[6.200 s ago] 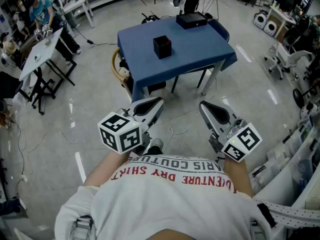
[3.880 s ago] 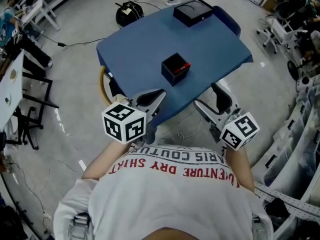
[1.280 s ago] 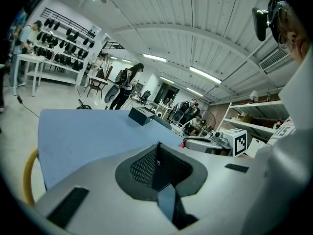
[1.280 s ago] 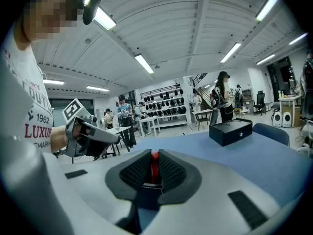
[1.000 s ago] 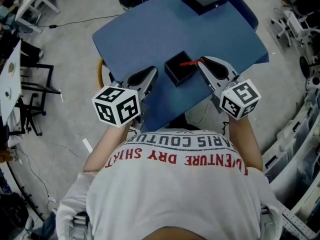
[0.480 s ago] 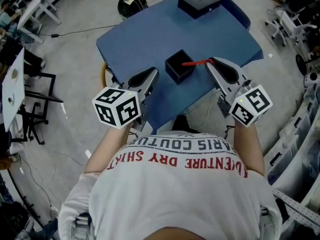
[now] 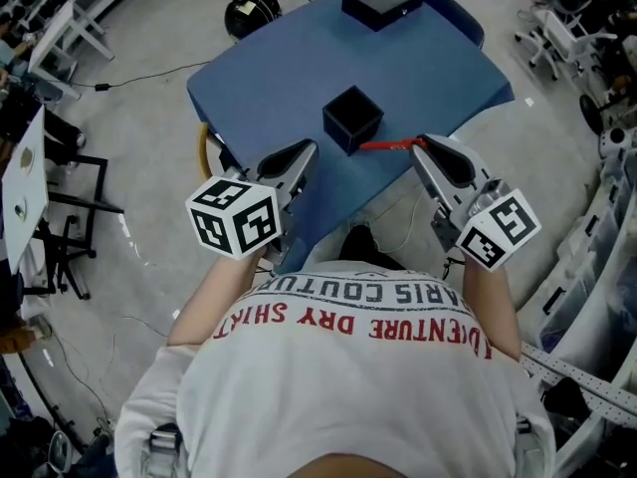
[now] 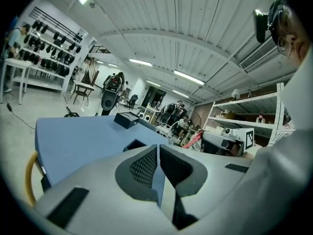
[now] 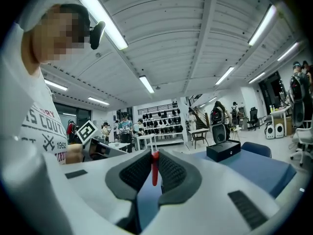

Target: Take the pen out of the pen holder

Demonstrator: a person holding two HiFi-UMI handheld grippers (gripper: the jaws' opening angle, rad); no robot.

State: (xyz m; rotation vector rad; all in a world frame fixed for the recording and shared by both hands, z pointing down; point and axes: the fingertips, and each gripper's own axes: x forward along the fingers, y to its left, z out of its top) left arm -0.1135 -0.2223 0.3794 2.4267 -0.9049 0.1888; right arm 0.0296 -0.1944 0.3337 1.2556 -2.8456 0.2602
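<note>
The black cube-shaped pen holder (image 7: 352, 118) stands on the blue table (image 7: 289, 68), near its front edge. My right gripper (image 7: 420, 149) is shut on a red pen (image 7: 386, 145), which sticks out level to the left and lies outside the holder, just to its right. The right gripper view has the pen (image 9: 155, 166) pinched upright between the pads. My left gripper (image 7: 302, 154) hovers over the table's front edge, left of the holder, with its jaws together and nothing in them. From the left gripper view, the holder (image 8: 136, 144) lies ahead.
A flat black box (image 7: 383, 0) sits at the table's far end. A chair with a yellow curved frame (image 7: 204, 147) is tucked under the table's left side. Cables and a round black device (image 7: 242, 13) lie on the floor. A white table (image 7: 25, 182) stands at left.
My right gripper has drawn the red pen out of the holder and moved right and back toward me. The left gripper shifted slightly.
</note>
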